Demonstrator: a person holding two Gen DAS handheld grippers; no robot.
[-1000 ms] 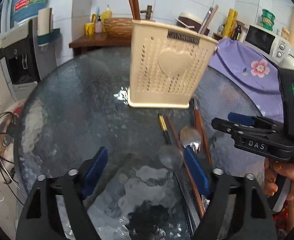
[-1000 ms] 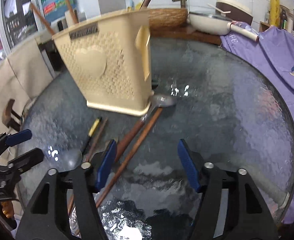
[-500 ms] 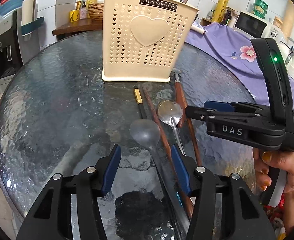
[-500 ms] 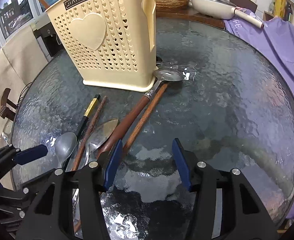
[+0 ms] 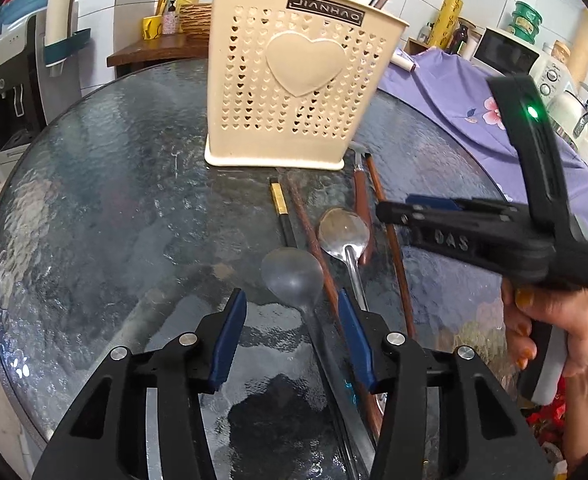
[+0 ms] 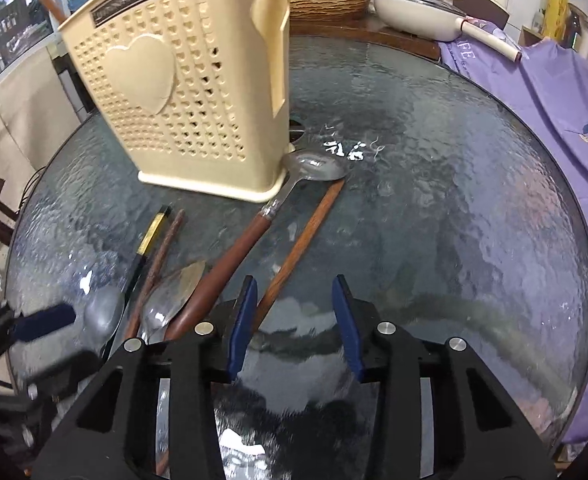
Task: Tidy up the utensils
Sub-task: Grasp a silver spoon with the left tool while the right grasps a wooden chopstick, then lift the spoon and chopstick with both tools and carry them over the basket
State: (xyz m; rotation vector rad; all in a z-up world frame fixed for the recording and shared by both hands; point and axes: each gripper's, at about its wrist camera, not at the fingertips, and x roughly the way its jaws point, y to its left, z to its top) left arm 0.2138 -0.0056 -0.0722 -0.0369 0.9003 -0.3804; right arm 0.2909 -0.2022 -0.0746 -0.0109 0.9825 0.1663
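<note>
- Left wrist view: the left gripper hovers over the glass table, its jaws part open and closing. The handle of the dull spoon runs between the blue pads, which do not press on it.
- To that spoon's right lie a dark chopstick, a brown chopstick, a shiny spoon and a wooden-handled ladle, all fanned out before the cream utensil holder, which stands upright.
- The right gripper, held in a hand, reaches in over these utensils from the right.
- Right wrist view: the right gripper is part open and closing on nothing. A long wooden stick passes just under its left pad.
- A purple floral cloth borders the table.
</note>
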